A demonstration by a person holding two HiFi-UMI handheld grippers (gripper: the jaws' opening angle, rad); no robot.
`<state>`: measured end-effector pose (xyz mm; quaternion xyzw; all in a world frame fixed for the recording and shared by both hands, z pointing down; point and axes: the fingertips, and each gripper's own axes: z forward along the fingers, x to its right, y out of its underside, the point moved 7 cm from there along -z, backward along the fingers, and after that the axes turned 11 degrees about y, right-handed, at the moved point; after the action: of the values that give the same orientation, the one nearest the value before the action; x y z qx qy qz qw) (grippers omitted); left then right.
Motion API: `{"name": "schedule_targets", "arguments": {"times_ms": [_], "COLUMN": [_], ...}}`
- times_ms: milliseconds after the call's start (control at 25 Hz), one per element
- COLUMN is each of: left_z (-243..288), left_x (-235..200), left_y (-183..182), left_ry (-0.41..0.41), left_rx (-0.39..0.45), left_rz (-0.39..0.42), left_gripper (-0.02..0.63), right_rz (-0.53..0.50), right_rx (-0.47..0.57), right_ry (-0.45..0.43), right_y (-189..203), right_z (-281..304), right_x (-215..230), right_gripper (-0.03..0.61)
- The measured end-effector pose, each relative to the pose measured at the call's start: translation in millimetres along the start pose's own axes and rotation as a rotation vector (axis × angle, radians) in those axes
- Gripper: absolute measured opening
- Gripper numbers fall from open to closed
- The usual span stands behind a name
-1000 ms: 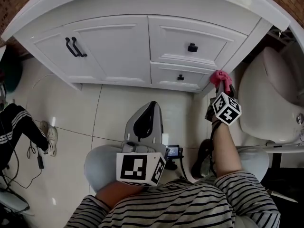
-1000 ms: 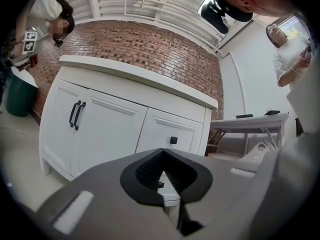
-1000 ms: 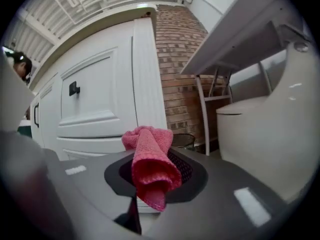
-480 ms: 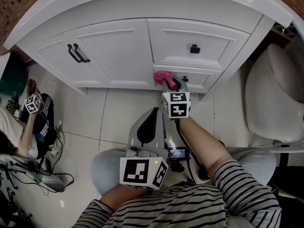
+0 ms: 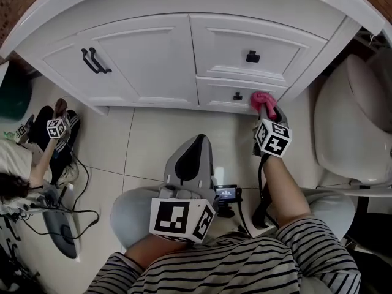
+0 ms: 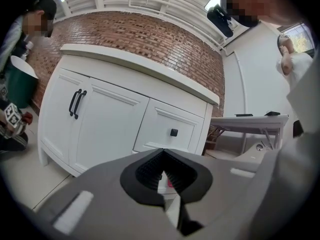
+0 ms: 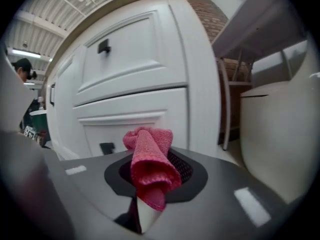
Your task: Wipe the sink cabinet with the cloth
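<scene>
At the right end of the lower drawer, the cloth sits bunched in the right claw, whose jaws are closed on it. Cloth is pink-red with a fine knit weave. It is rolled into a loose cone with a crumpled top that sticks up past the jaw tips. Right gripper view: the cloth fills the dark pads of the right claw, and its lower end is pinched out of sight between the jaws. Head view puts the cloth on the drawer face just right of the knob. Actual contact is hard to confirm because the cloth itself covers that spot. Left claw is held low over the floor, well apart from the cabinet. Left gripper view: the jaws of the left claw meet at the tips with nothing between them, and only a thin slit shows lower down. Cabinet is white with two black door handles and an upper drawer knob. The counter edge blocks everything above. Toilet is cut off at the right edge. Another person at far left is only partly in view, holding a marker cube.
</scene>
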<state>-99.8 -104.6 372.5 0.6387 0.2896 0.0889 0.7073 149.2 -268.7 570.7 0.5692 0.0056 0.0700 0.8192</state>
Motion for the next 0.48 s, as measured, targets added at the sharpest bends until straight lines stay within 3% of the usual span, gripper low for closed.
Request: {"name": "schedule_targets", "arguments": {"times_ms": [120,200,280,400,480], "left_z": [-2.1,-3.0,-2.2,0.0,0.9], "left_x": [-2.0,-2.5,-1.1,0.5,0.3], "left_y": [-0.5,-0.6,0.1,2.0,4.0], "left_ry": [-0.008,-0.009,-0.001,0.009,0.010], "left_rx": [0.002,0.003,0.002,-0.002,-0.005], "left_rz": [0.002,0.002,0.001,0.003,-0.002], "left_gripper": [0.000,0.000,0.000,0.000,0.000], "right_rz": [0.049,0.107,0.103,0.005,-0.057], "right_rx": [-0.021,-0.040,-0.043,-0.047,-0.066], "right_ry": [0.131,0.162,0.060,-0.228,-0.373], "right_y": [6.2,13.7,22.8,43.0,56.1], "right_z": [-3.0,-10.1,-15.7,-14.5,-3.2], "right_x": [41.9,47.7,18.1,-75.8,-136.3], "right_gripper": [0.089,0.087,0.087,0.087,0.088]}}
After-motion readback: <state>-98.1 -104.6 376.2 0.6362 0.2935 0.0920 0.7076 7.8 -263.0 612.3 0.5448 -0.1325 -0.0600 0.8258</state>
